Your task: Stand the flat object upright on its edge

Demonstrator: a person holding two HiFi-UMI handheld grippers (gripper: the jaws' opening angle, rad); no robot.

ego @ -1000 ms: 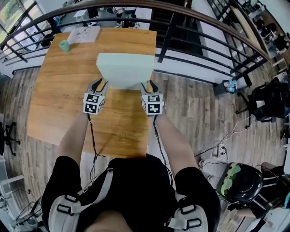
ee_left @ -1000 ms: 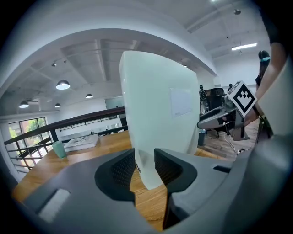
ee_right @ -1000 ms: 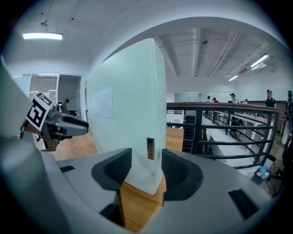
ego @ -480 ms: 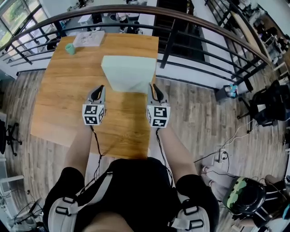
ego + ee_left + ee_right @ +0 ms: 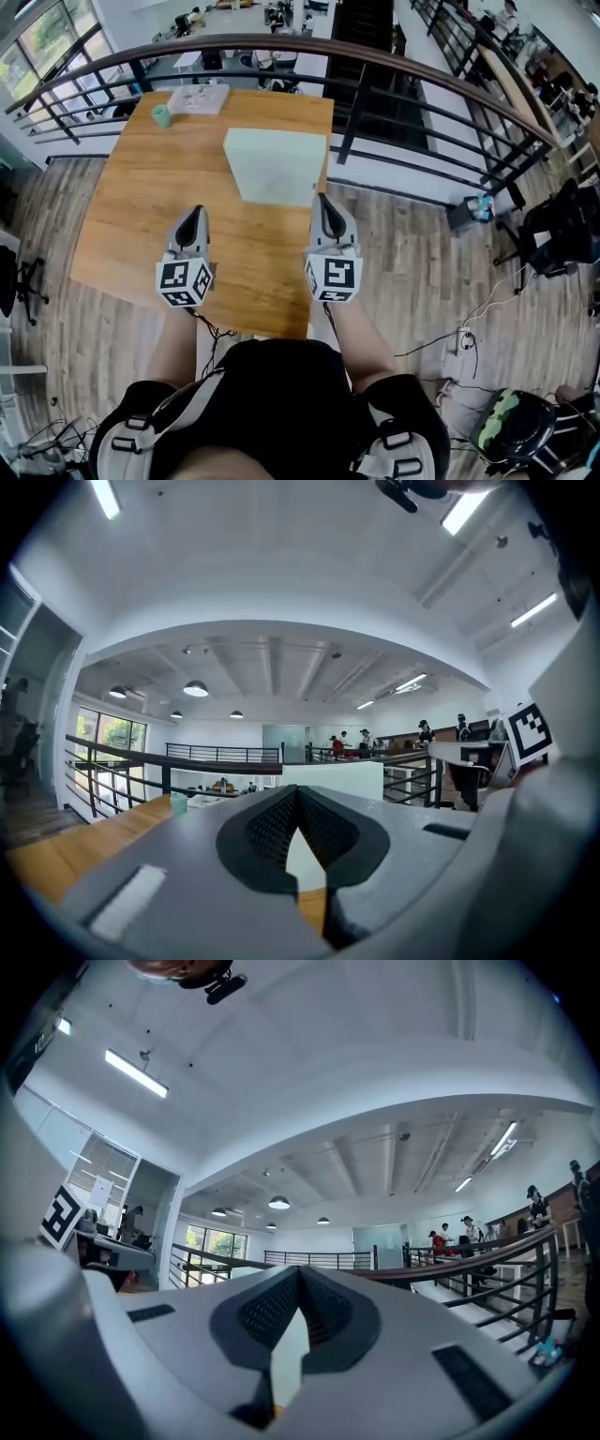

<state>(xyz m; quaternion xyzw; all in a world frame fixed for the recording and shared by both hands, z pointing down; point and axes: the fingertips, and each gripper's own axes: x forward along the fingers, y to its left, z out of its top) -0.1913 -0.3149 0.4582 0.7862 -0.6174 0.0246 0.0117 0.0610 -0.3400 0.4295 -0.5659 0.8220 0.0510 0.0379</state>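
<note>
A pale green slab stands on the wooden table near its far right edge, and it looks upright on its edge. In the left gripper view the pale green slab shows just beyond the jaw tips. My left gripper is shut and empty, short of the slab's left corner. My right gripper is shut too, just short of the slab's near right corner. Neither touches the slab. The left gripper and right gripper both show their jaws met at the tips.
A small green cup and a white sheet or tray sit at the table's far left. A dark railing curves behind and to the right of the table. The table's right edge lies beside my right gripper.
Both grippers drew back from the slab's sides toward the person, and their jaws closed. The slab stays standing by itself.
</note>
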